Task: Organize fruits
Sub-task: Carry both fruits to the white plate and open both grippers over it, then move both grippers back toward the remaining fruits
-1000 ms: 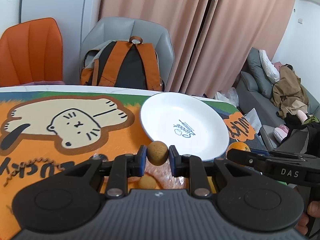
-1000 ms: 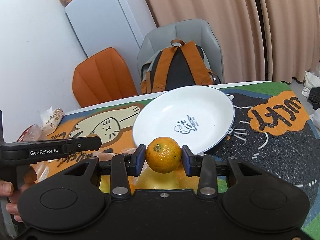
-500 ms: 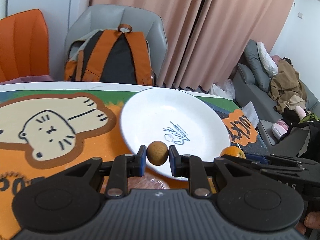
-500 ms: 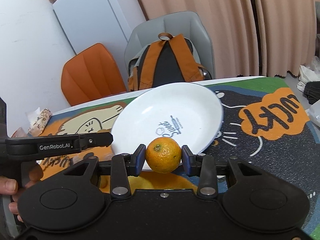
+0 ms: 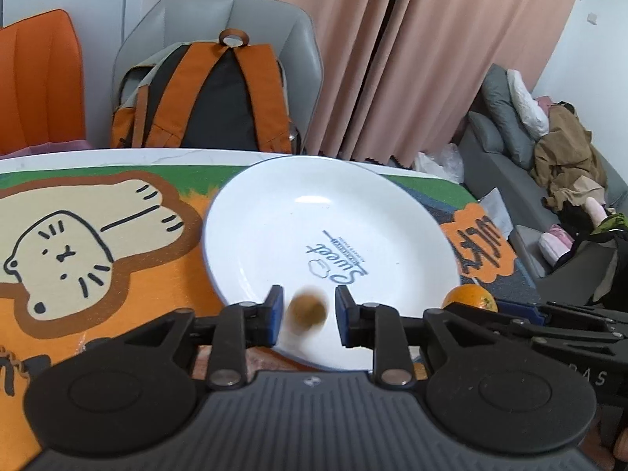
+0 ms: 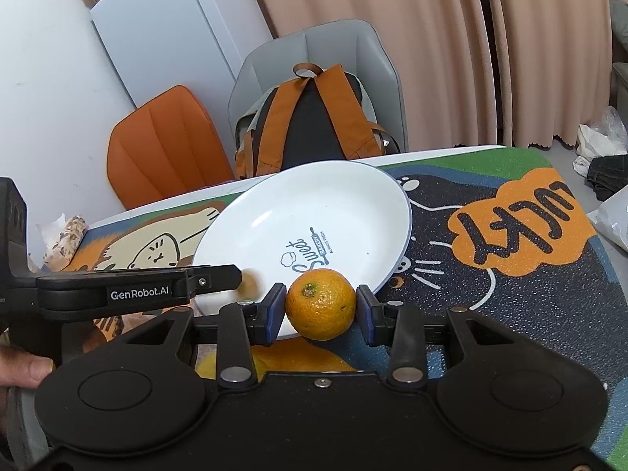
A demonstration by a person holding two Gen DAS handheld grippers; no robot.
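Note:
A white plate [image 5: 298, 227] lies on the cat-print mat [image 5: 78, 235]. My left gripper [image 5: 306, 316] is open over the plate's near rim. A small brown round fruit [image 5: 307, 311], blurred by motion, is between its jaws, touching neither. My right gripper [image 6: 321, 312] is shut on an orange [image 6: 321, 304], held just in front of the plate [image 6: 314, 227]. The orange also shows in the left wrist view [image 5: 469, 299], and the brown fruit in the right wrist view [image 6: 249, 286].
A grey chair with an orange backpack [image 5: 204, 94] and an orange chair [image 5: 39, 78] stand behind the table. A sofa with clothes [image 5: 549, 149] is on the right. More yellow and orange fruit [image 6: 274, 357] lies under my right gripper. A snack bag [image 6: 66, 235] lies far left.
My left gripper has opened and let go of the brown fruit, which drops onto the plate. Both grippers have moved forward over the plate's near edge. The right still holds the orange.

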